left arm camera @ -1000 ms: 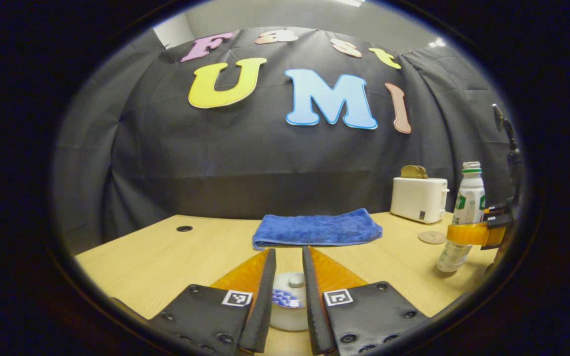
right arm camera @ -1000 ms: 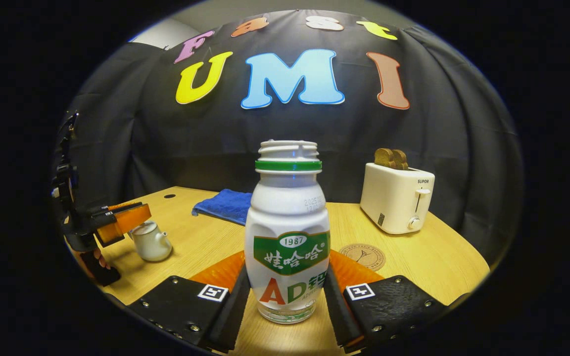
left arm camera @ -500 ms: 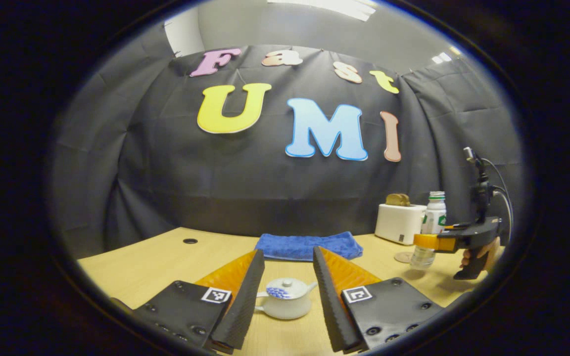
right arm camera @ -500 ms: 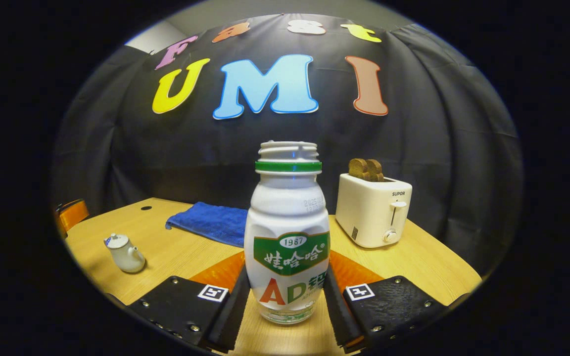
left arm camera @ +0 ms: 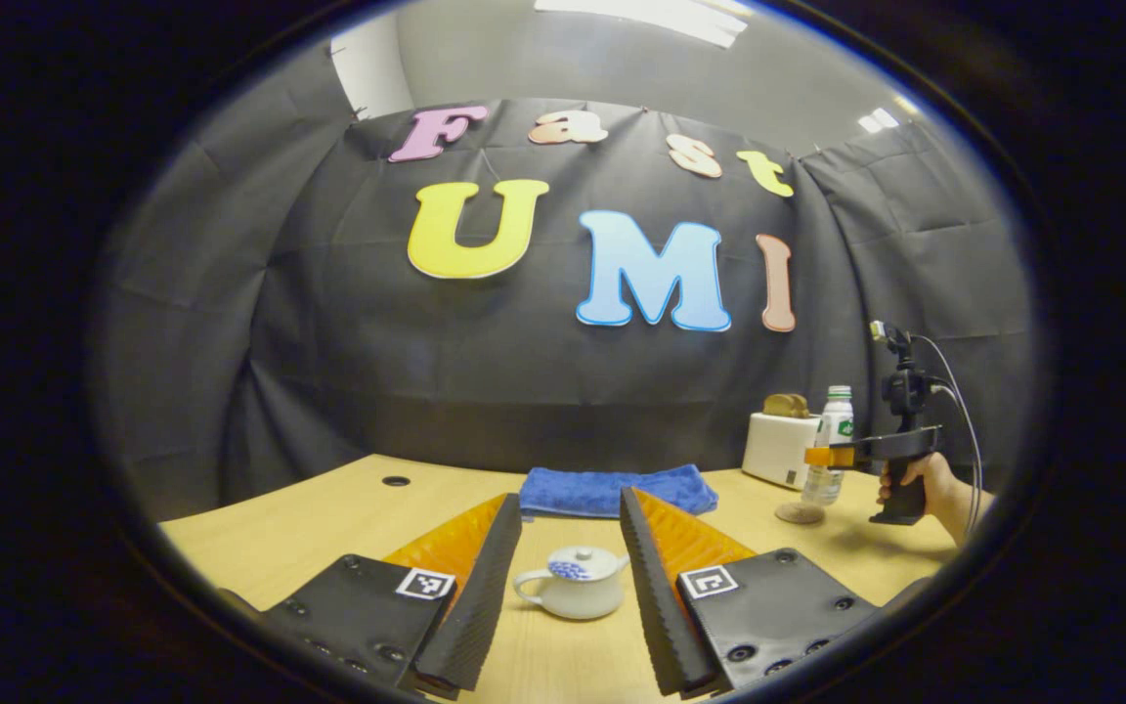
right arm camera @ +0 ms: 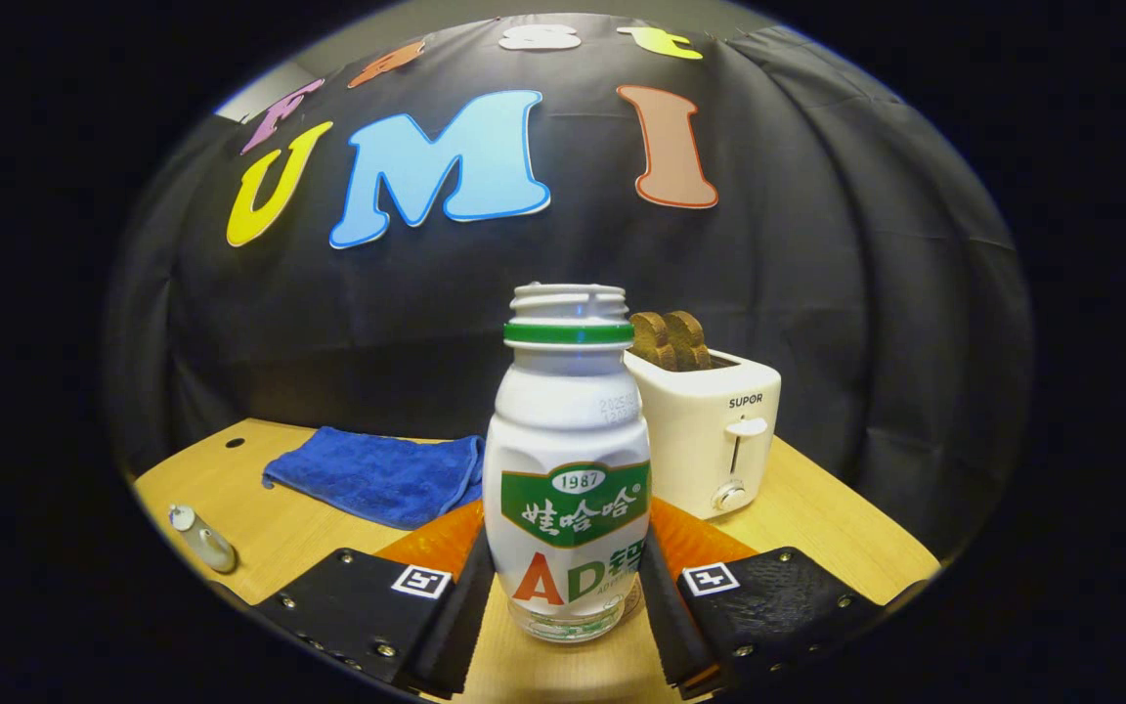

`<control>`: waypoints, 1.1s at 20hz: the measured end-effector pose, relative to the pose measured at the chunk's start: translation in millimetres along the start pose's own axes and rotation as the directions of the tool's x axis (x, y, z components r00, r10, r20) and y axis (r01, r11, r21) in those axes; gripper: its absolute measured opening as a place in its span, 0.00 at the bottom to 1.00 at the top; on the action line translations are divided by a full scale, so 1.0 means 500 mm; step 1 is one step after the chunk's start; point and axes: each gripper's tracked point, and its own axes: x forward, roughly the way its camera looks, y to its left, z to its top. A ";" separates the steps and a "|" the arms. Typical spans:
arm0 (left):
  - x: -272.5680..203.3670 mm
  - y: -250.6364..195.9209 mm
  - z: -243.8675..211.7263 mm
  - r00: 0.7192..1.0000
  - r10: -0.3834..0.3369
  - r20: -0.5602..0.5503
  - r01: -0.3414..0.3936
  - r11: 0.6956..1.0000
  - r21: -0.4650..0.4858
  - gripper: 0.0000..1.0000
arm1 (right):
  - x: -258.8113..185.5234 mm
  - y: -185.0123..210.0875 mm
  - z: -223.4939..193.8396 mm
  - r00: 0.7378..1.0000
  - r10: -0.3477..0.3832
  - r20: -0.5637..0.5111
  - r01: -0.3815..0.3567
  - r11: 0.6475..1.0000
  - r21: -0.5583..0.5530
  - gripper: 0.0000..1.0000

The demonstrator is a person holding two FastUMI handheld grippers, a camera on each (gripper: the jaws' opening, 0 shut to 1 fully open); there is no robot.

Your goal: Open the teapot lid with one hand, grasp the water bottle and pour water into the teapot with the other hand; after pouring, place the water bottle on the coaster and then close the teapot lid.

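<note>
A small white teapot (left arm camera: 573, 592) with a blue pattern stands on the wooden table (left arm camera: 328, 528), lid on. It sits just beyond my left gripper (left arm camera: 570, 497), whose fingers are open and touch nothing. In the right gripper view the white water bottle (right arm camera: 568, 469) with a green label, uncapped, stands upright between the fingers of my right gripper (right arm camera: 566, 548), which is shut on it. A brown edge of the coaster (right arm camera: 634, 598) peeks out at the bottle's base. From the left gripper view the bottle (left arm camera: 835, 430) is held just over the round coaster (left arm camera: 800, 512). The teapot (right arm camera: 199, 536) shows at the far left.
A white toaster (right arm camera: 705, 430) with bread slices stands right behind the bottle. A folded blue towel (right arm camera: 377, 474) lies at the back middle of the table. A hand (left arm camera: 930, 484) holds the right gripper's handle. A dark cable hole (left arm camera: 395, 481) sits at the back left.
My left gripper has drawn back from the teapot and spread wider, the lid staying on. My right gripper has carried the bottle rightwards toward the toaster, over the coaster.
</note>
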 end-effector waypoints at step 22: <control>0.022 -0.047 -0.026 0.998 -0.035 -0.045 0.036 0.999 0.032 0.72 | 0.061 0.000 -0.074 0.998 -0.036 -0.057 0.033 0.998 -0.058 0.88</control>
